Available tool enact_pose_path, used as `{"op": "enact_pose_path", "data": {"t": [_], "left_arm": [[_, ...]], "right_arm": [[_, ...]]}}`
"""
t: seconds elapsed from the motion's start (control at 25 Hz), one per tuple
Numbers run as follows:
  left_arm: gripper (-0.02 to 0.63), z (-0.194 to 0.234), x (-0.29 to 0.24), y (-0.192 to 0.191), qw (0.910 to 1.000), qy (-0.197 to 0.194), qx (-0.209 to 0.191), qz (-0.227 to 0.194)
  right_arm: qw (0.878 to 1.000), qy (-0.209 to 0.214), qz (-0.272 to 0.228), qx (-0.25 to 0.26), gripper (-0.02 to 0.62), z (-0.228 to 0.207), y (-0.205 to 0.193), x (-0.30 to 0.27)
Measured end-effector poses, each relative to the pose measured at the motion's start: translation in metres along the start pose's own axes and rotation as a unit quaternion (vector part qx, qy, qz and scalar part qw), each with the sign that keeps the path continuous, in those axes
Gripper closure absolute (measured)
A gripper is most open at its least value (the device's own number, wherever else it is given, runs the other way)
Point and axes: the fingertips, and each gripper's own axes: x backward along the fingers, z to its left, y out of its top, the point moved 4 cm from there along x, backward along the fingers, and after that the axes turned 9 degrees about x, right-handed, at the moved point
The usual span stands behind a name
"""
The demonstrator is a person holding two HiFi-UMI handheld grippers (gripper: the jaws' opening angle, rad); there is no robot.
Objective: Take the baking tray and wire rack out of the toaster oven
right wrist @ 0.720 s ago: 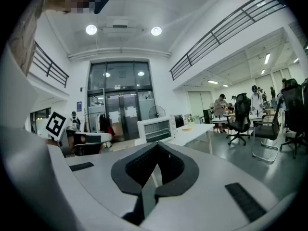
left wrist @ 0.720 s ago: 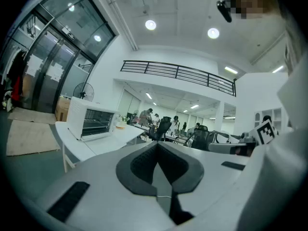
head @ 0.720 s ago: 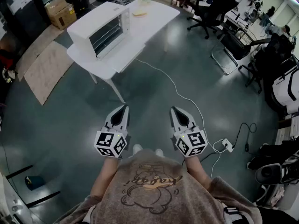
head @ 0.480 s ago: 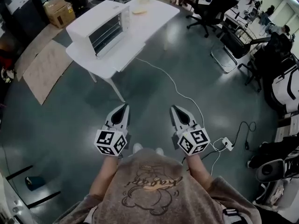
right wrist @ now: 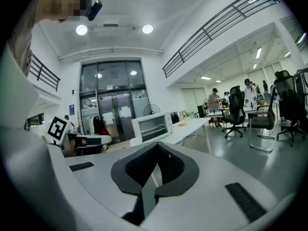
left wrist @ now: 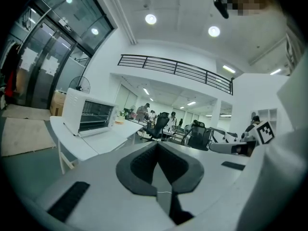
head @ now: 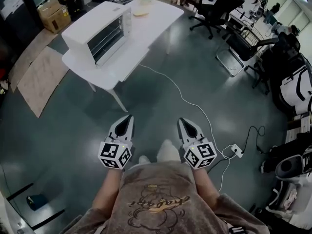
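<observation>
A white toaster oven (head: pixel 95 29) with a glass door stands on a white table (head: pixel 126 52) at the upper left of the head view, its door closed. Wire shelves show dimly behind the glass; the tray cannot be made out. The oven (left wrist: pixel 86 113) also appears at the left of the left gripper view, and far off as the oven (right wrist: pixel 150 126) in the right gripper view. My left gripper (head: pixel 129 116) and right gripper (head: pixel 181 120) are held side by side in front of my chest, well short of the table, both shut and empty.
A white cable (head: pixel 186 101) runs across the grey floor from the table to a power strip (head: pixel 237 151). Office chairs (head: pixel 242 47) stand at the right. Cardboard sheets (head: pixel 35 74) lie left of the table. A plant pot (head: pixel 143 3) sits on the table's far end.
The table and oven have shifted slightly left and nearer in the head view as I step forward; a shoe shows between the grippers. Both grippers stay shut.
</observation>
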Motion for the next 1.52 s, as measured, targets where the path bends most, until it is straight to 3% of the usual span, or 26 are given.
{"op": "enact_pose_path", "data": {"t": [0.4,0.8,1.0,1.2,1.52], "left_arm": [[0.604,0.027,-0.067,0.021,0.9996,0.025,-0.008,-0.006],[0.604,0.076,-0.191,0.066,0.9923,0.112,0.037,-0.04],[0.604,0.096,-0.243,0.094,0.9824,0.164,0.061,-0.066],[0.604,0.11,-0.276,0.112,0.9627,0.209,0.123,-0.119],[0.604,0.135,-0.27,0.124,0.9423,0.263,0.147,-0.146]], "right_arm": [[1.0,0.01,0.009,-0.02,0.595,-0.047,-0.001,-0.076],[0.993,0.11,0.015,-0.041,0.595,-0.139,0.034,-0.24],[0.98,0.195,0.03,-0.041,0.595,-0.16,0.06,-0.311],[0.966,0.252,0.044,-0.031,0.595,-0.177,0.069,-0.366],[0.936,0.34,0.065,-0.068,0.595,-0.142,0.073,-0.424]]}}
